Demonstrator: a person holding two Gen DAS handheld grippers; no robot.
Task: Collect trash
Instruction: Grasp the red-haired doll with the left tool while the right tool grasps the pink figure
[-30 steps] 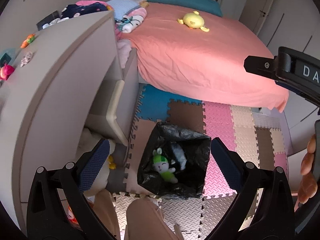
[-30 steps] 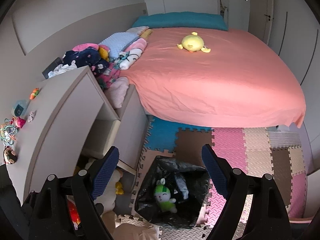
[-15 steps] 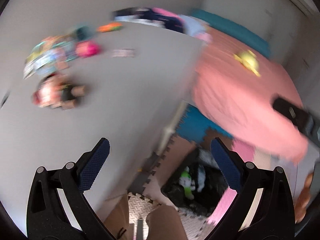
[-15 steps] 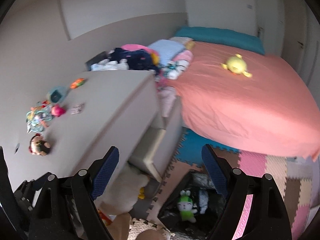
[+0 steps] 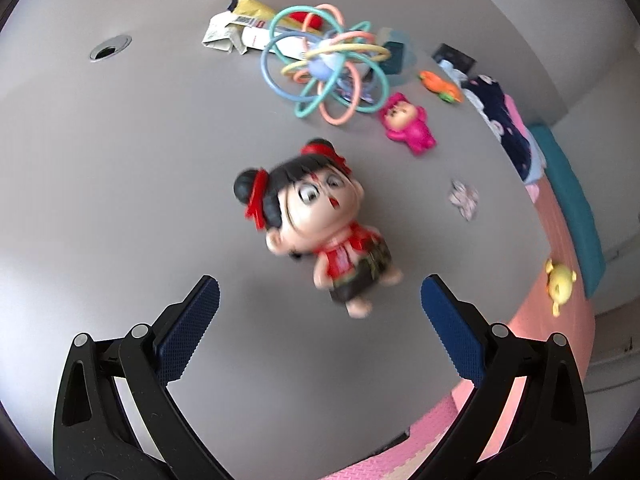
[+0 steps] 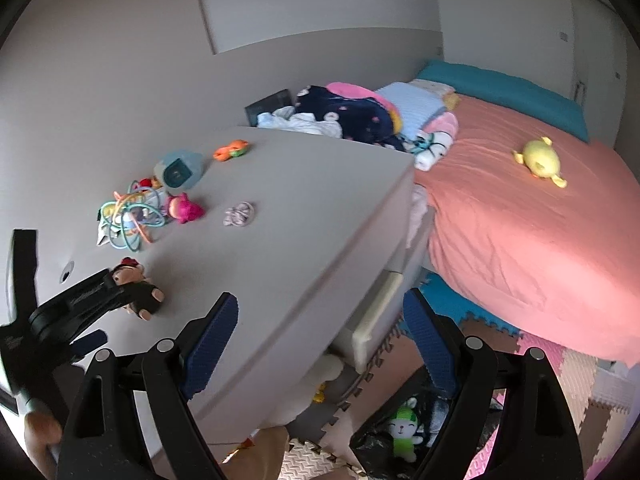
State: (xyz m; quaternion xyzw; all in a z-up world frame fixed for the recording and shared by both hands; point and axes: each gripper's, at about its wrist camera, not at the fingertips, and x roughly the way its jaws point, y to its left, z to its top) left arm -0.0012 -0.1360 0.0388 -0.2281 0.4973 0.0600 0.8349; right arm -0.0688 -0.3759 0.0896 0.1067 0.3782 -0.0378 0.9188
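Note:
A doll with black hair buns and a red top (image 5: 320,228) lies on the grey desk top (image 5: 120,168). My left gripper (image 5: 320,300) is open and hovers just short of it, jaws either side of its legs. In the right wrist view the doll (image 6: 136,288) shows partly behind the left gripper (image 6: 100,300). My right gripper (image 6: 320,328) is open and empty, above the desk's edge. A black trash bag (image 6: 372,444) stands on the floor below, holding a green and white plush (image 6: 404,432).
On the desk lie a ring rattle (image 5: 324,60), crumpled wrappers (image 5: 240,32), a pink figure (image 5: 408,124), a crumpled scrap (image 5: 464,198) and an orange toy (image 5: 440,86). A pink bed (image 6: 540,220) with a yellow plush (image 6: 540,162) is to the right. Foam mats (image 6: 580,368) cover the floor.
My left gripper swung from over the trash bag up to the desk top and now faces the doll. My right gripper turned left toward the desk. Both stayed open.

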